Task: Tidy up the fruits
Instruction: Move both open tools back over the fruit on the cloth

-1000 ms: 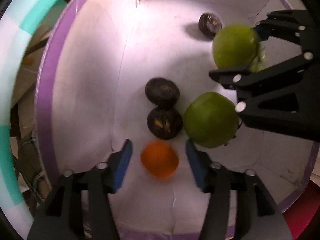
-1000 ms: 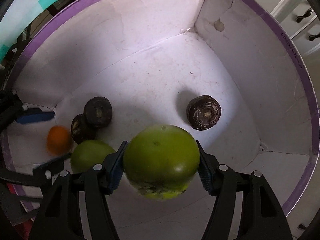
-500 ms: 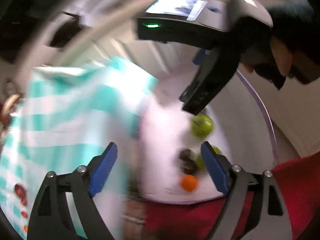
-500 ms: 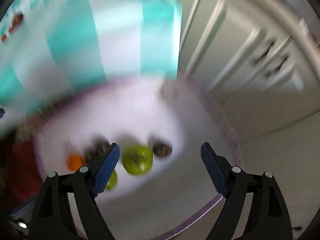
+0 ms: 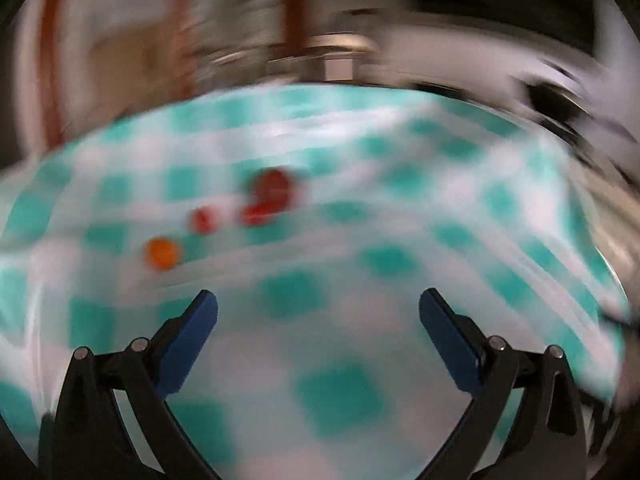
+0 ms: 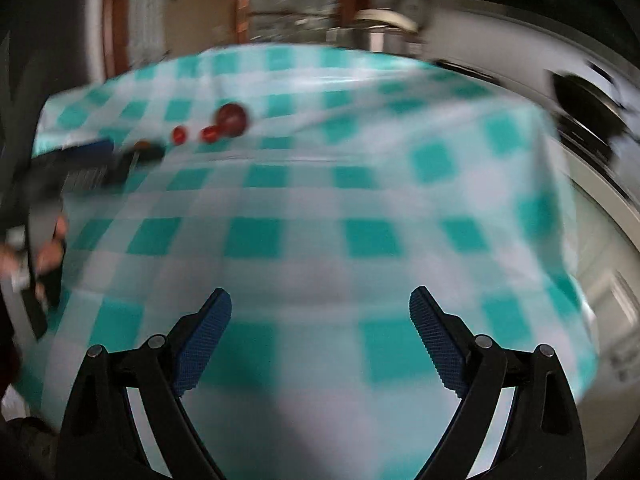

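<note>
The left gripper [image 5: 318,308] has its blue pads [image 5: 188,340] far apart, and its jaws are opening wider. Nothing is between them. Under the gap there is only the checked tablecloth [image 5: 400,208], with squares of green-blue and white. The picture is very blurry.

The right gripper [image 6: 320,308] also has its two blue pads [image 6: 436,344] far apart, and its jaws are opening too. Nothing is between them either. Below it is the same tablecloth [image 6: 360,200].

The fruits sit on the cloth, well away from both grippers. In the left wrist view they are at about 11 o'clock from the gripper. There is a small round orange fruit [image 5: 162,253] closest in. Next comes a small red fruit [image 5: 203,220]. Then another small red fruit [image 5: 256,216], which is just beside a bigger dark red round fruit [image 5: 276,190]. They make a slanted row going up to the right.

In the right wrist view the same row is at about 11 o'clock too, farther back on the cloth. The big dark red fruit [image 6: 232,117] is round and smooth. The two little red ones [image 6: 180,134] [image 6: 211,133] look shiny. The left gripper [image 6: 104,156] reaches in from 9 o'clock, and it hides most of the orange fruit. A hand [image 6: 48,240] holds that gripper at the left edge.

Behind the table there is a brown wooden frame [image 6: 242,4], too blurry to tell more.
</note>
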Demonstrator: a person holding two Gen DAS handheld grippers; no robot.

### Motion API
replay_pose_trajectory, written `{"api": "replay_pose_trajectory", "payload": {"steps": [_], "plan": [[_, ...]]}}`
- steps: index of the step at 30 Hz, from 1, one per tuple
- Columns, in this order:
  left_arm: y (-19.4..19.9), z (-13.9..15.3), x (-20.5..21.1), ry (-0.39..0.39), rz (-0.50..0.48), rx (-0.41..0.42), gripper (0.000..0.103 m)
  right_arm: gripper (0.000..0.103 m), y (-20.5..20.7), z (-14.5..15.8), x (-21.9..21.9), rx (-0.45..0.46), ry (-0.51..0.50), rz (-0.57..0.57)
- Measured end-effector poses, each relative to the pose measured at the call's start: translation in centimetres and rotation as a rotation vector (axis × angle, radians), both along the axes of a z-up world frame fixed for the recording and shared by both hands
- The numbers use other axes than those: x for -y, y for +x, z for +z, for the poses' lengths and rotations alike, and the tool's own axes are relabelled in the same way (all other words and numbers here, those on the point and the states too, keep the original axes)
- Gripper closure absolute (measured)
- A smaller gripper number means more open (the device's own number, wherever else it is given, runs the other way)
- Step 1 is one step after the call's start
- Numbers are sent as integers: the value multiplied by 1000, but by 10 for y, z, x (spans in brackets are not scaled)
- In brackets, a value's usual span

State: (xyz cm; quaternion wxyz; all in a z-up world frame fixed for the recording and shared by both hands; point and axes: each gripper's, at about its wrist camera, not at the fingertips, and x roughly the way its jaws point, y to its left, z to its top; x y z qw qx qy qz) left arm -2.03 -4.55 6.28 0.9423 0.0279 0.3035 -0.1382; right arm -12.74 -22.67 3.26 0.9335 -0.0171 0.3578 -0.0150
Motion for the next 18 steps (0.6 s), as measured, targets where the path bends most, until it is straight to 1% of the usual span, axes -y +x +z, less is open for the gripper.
{"api": "replay_pose_trajectory", "payload": {"steps": [1,2,4,6,7,9,10,12,13,15,16,18], "plan": [[24,-3,-22,-30,95,-29,2,15,14,-5,-12,-8,-6,20],[41,-5,-36,-52,148,-52,2,15,37,-8,-24,-25,0,41],[69,-6,-69,-95,230,-88,2,15,73,-13,-39,-55,41,72],[97,-7,-89,-119,288,-94,2,15,112,-17,-58,-80,85,106],[102,-8,-98,-129,308,-96,2,15,135,-20,-68,-94,98,122],[117,-15,-113,-172,329,-118,2,15,164,-22,-87,-108,117,146],[118,-20,-114,-186,333,-126,2,15,185,-23,-97,-117,129,159],[125,-31,-123,-209,346,-161,2,16,211,-25,-110,-131,140,179],[128,-38,-124,-198,332,-180,2,16,224,-26,-115,-140,143,187],[132,-49,-121,-161,319,-211,2,20,250,-28,-125,-158,150,202],[132,-49,-119,-164,304,-205,2,21,262,-28,-129,-162,154,204],[133,-50,-119,-160,307,-196,2,27,287,-30,-137,-174,156,210]]}}
